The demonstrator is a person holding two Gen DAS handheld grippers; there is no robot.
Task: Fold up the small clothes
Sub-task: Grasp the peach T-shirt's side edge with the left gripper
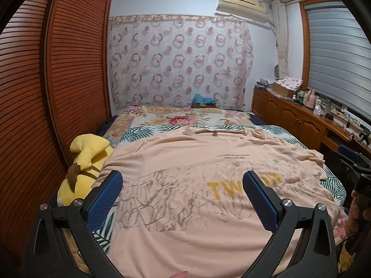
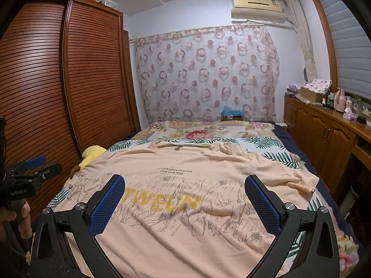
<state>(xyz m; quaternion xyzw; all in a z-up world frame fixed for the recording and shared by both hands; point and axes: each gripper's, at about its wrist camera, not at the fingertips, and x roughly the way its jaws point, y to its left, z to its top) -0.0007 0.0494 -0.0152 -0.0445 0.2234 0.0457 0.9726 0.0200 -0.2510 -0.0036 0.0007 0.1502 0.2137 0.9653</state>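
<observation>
A peach T-shirt with yellow letters and a grey print lies spread flat on the bed, collar at the far end; it also shows in the right wrist view. My left gripper is open and empty, held above the shirt's lower left part. My right gripper is open and empty above the shirt's lower middle. The right sleeve lies rumpled toward the bed's right edge. The left gripper shows at the left edge of the right wrist view.
A yellow plush toy lies at the bed's left edge beside the wooden wardrobe. A floral bedspread covers the bed. A wooden sideboard with bottles and boxes runs along the right wall.
</observation>
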